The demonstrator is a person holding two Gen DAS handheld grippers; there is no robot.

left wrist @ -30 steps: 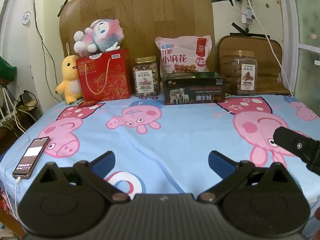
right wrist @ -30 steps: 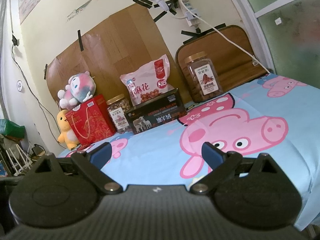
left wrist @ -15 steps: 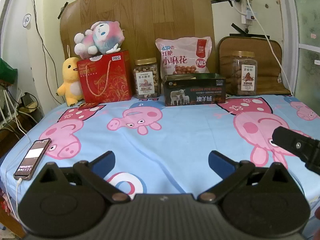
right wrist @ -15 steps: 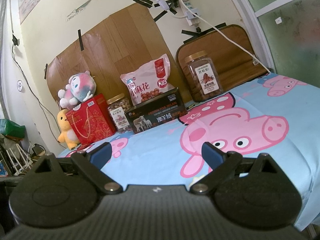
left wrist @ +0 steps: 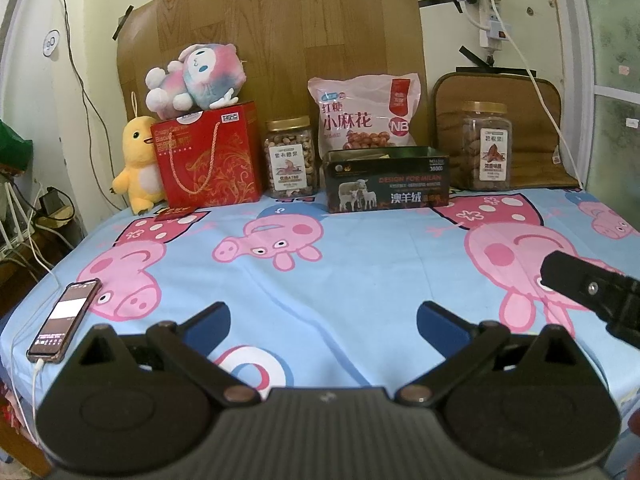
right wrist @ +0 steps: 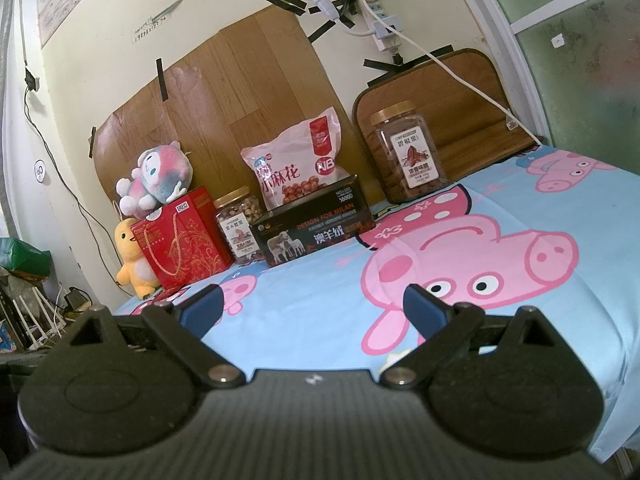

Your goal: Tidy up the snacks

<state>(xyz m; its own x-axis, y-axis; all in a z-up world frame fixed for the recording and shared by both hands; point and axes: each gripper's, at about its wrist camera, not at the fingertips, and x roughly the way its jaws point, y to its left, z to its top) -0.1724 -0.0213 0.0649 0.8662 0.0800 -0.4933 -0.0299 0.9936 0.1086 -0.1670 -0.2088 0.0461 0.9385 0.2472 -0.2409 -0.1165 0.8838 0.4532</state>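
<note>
Both views sit slightly nearer the snacks than before; left gripper (left wrist: 322,316) and right gripper (right wrist: 312,300) hover jaws apart, empty, over blue pig-print cloth (left wrist: 360,272); pink snack bag (left wrist: 366,120) behind open dark tin box (left wrist: 386,184), clear nut jars (left wrist: 289,156) (left wrist: 486,146) either side
</note>
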